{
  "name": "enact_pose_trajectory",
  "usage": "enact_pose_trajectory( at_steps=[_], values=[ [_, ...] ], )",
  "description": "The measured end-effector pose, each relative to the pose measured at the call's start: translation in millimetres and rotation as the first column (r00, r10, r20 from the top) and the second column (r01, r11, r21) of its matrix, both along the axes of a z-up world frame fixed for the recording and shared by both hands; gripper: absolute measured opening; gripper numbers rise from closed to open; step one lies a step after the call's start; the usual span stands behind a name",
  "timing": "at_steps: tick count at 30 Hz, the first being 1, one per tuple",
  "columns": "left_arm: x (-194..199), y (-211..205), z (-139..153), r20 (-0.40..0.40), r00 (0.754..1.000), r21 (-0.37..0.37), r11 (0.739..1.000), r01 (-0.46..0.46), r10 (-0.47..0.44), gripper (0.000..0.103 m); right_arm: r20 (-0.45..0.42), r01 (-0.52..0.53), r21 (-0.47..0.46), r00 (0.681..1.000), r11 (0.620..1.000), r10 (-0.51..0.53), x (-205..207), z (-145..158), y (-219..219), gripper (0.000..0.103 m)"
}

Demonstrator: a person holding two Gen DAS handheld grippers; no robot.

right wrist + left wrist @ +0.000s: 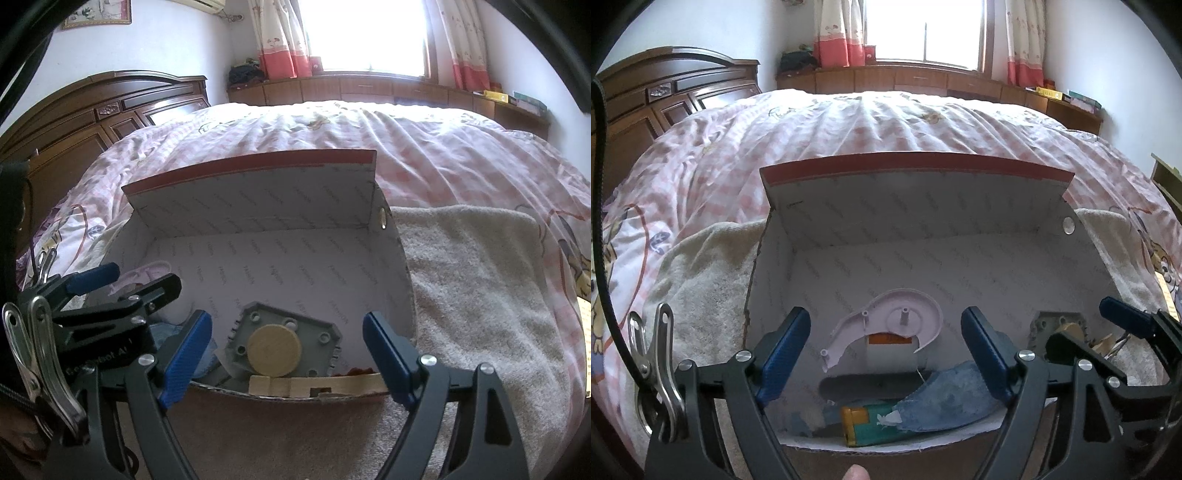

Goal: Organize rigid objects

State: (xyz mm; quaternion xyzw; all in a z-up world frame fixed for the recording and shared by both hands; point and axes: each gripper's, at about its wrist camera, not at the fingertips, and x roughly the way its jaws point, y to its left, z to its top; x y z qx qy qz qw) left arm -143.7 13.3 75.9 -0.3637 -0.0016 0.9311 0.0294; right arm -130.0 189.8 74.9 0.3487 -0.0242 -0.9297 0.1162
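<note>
An open white cardboard box (960,236) with a raised red-edged lid sits on a towel on the bed; it also shows in the right wrist view (295,258). In its left half lie a pink plastic casing (886,325), a blue shard-like piece (945,402), a green and yellow item (871,424) and a dark flat piece (864,384). In its right half lie a grey hexagonal plate (295,339) with a round wooden disc (273,349) on it, and a wooden piece (288,386). My left gripper (892,356) and right gripper (284,362) hover open and empty over the box's near edge.
A beige towel (480,295) lies under the box on the pink checked bedspread (886,125). A dark wooden headboard (665,96) stands at the left. A window bench with books (1071,96) runs along the far wall.
</note>
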Motion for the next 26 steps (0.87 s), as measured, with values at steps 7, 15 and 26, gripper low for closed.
enact_pose_trajectory(
  at_steps=[7, 15, 26],
  values=[
    [5, -1, 1, 0.007, 1.000, 0.009, 1.000, -0.017, 0.016, 0.086, -0.001, 0.001, -0.005, 1.000, 1.000, -0.001, 4, 1, -4, 0.087],
    [18, -7, 4, 0.015, 0.999, 0.021, 0.999, -0.043, 0.043, 0.085, -0.005, -0.002, -0.021, 1.000, 1.000, 0.002, 14, 4, -8, 0.087],
    [40, -10, 5, 0.015, 0.999, 0.023, 0.999, -0.043, 0.043, 0.085, 0.008, 0.008, -0.050, 1.000, 0.999, -0.008, 30, 5, -4, 0.087]
  ],
)
